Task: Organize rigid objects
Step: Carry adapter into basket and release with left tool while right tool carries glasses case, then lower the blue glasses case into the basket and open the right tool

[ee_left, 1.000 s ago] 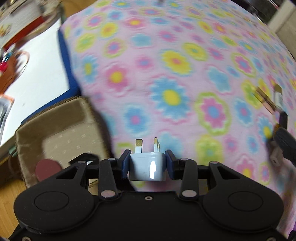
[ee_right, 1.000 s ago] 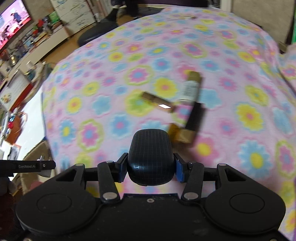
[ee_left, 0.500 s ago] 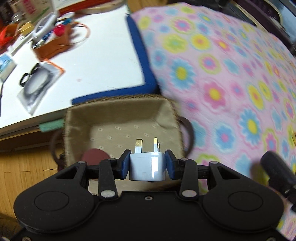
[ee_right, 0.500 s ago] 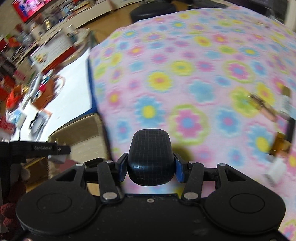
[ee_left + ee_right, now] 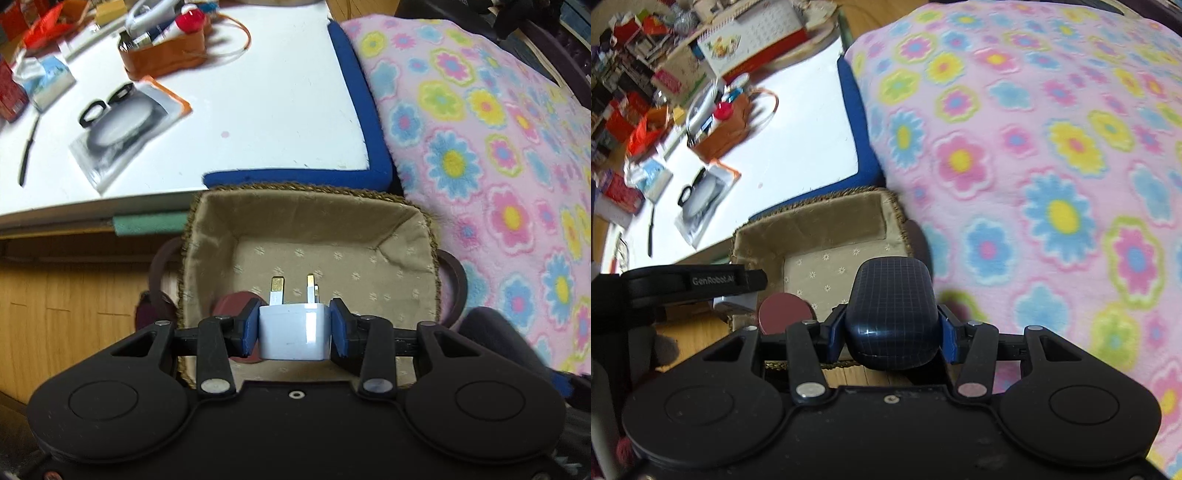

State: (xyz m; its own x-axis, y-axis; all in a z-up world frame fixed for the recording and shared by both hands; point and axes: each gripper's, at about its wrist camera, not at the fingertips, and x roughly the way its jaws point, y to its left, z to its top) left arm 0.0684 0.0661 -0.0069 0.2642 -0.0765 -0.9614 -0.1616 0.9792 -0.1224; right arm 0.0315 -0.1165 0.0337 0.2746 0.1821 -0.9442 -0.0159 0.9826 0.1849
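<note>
My left gripper is shut on a white three-pin plug adapter and holds it over the open beige fabric-lined basket. A dark red round disc lies in the basket. My right gripper is shut on a dark blue grid-patterned case, at the basket's right edge beside the flowered blanket. The disc also shows in the right wrist view. The left gripper's body shows at the left of the right wrist view.
A white table with a blue edge stands behind the basket, carrying an orange holder, a packaged ring item and boxes. The flowered blanket spreads to the right. Wooden floor lies at the left.
Both grippers have swung left from the blanket to the basket, each still holding its object. The left gripper with the adapter has come lower and closer over the basket's inside.
</note>
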